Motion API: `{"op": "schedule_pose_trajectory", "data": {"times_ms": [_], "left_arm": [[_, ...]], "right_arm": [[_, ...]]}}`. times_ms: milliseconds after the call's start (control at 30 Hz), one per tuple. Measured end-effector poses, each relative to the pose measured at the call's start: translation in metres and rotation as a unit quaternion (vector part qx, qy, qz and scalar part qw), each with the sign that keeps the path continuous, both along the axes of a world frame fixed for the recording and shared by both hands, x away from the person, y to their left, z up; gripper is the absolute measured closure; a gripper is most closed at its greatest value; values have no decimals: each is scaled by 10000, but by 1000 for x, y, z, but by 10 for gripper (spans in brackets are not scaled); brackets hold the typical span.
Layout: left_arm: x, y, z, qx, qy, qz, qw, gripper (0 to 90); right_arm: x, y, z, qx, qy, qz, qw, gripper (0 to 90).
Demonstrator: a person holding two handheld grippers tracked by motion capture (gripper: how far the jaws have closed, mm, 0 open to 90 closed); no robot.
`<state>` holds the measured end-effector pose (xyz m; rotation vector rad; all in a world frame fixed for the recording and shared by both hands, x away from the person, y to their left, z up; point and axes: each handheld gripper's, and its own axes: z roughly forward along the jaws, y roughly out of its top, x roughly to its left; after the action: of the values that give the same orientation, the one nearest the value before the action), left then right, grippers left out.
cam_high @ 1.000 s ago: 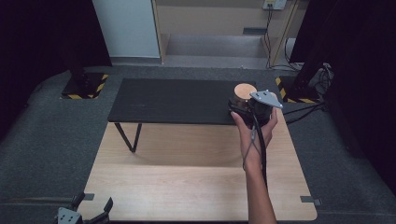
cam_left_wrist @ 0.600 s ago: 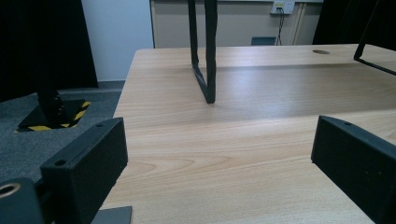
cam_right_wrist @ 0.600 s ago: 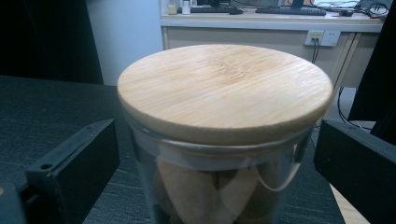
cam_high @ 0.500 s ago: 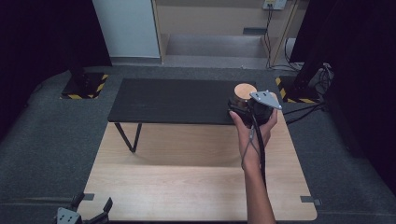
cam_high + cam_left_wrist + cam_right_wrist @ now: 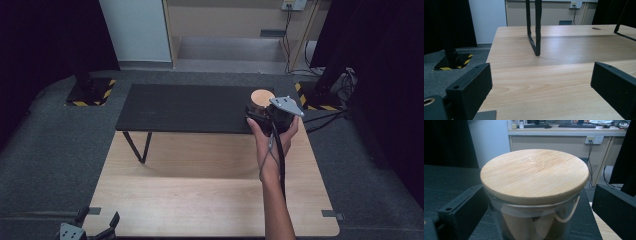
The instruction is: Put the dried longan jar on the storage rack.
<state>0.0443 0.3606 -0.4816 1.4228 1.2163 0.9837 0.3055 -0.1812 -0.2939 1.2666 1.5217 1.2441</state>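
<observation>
Jar [image 5: 534, 195] base — cut off, contents unclear

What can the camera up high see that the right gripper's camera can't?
The high view takes in the whole wooden table, the person's hand around the right gripper, and the left gripper at the near corner. The right gripper view reveals clear glass under the lid with pale pieces inside. Both show the jar with its round wooden lid on the black shelf.

The right hand [image 5: 272, 142] reaches toward twelve o'clock, its right gripper [image 5: 261, 109] spread wide. The left gripper [image 5: 95, 229] waits at seven o'clock, fingers [image 5: 470, 86] apart.
</observation>
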Motion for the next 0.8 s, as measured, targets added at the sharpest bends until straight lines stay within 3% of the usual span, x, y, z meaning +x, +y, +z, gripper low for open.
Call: {"op": "schedule_pose_trajectory", "data": {"times_ms": [800], "left_arm": [[-3,2,0,-48,-31,-19,10000,24]], "right_arm": [[-22,-2,-4,52,-91,111,9999,5]]}}
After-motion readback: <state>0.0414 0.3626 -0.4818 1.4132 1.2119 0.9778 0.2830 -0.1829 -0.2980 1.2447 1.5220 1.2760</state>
